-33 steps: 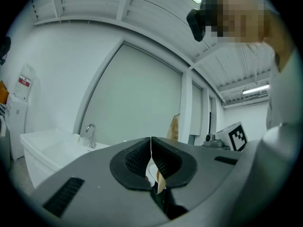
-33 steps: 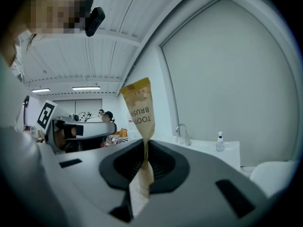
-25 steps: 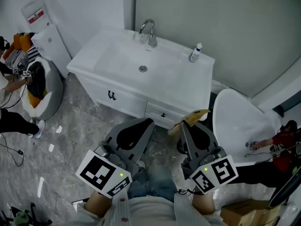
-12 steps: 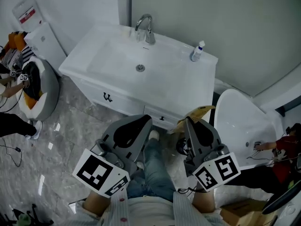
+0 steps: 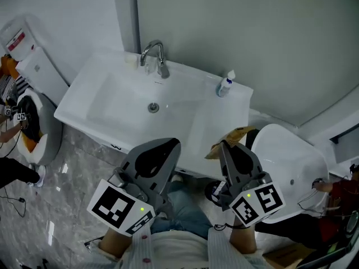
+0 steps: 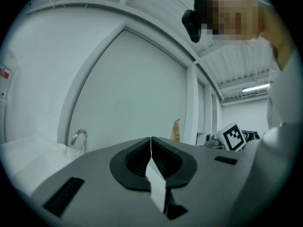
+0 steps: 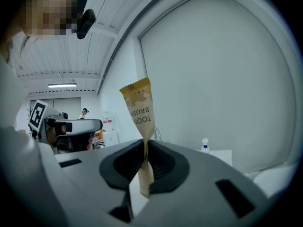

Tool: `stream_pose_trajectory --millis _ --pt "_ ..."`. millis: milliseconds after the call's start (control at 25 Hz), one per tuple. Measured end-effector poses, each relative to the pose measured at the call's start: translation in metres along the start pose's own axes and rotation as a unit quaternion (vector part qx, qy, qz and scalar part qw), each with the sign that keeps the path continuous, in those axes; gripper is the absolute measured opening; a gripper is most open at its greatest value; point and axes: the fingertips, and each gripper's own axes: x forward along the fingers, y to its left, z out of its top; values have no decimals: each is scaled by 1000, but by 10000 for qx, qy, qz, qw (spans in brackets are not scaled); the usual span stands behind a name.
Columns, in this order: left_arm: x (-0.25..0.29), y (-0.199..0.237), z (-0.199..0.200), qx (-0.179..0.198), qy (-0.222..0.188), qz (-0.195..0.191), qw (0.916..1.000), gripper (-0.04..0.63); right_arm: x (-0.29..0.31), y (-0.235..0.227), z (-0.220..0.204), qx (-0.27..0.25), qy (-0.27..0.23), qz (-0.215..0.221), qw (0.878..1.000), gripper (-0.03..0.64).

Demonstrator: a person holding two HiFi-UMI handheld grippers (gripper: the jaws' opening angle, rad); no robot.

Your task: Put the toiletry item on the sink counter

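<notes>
Right tongs (image 7: 144, 144) first: I have them pinched on a tan packet (image 7: 138, 109) with TOOT and BRUS readable on it. It stands upright out of the tips, crimped edge on top, and its lower end hangs down between the jaws. Left tongs (image 6: 151, 141) are closed tip to tip, with nothing in them.

From the head view I see both tongs side by side, just ahead of the person's lap and pointing at the white bench (image 5: 221, 122). The packet shows against the bench's front right edge, off its surface.

Farther on, the basin (image 5: 120, 102) takes up the left part of the bench, and the right part is flat. A chrome tap (image 5: 154, 55) stands behind the basin. A small white bottle (image 5: 225, 84) with a blue label stands upright at the back right corner, well apart from the packet. A grey wall (image 5: 252, 32) rises behind the bench.
</notes>
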Motion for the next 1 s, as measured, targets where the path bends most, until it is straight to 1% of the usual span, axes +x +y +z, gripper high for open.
stream_pose_trajectory --millis 280,480,720,1000 --pt "73 29 23 21 -49 -116 9999 18 43 -60 34 -37 -28 -178 9998 32" --pt "107 46 28 23 -103 -131 9999 18 66 -89 40 -26 25 -231 9997 32" --pt "127 54 29 23 -129 -245 9996 18 77 -103 43 -30 31 -324 9995 32" --pt "146 57 34 28 -43 -587 9983 18 81 -108 49 6 27 -556 9985 32"
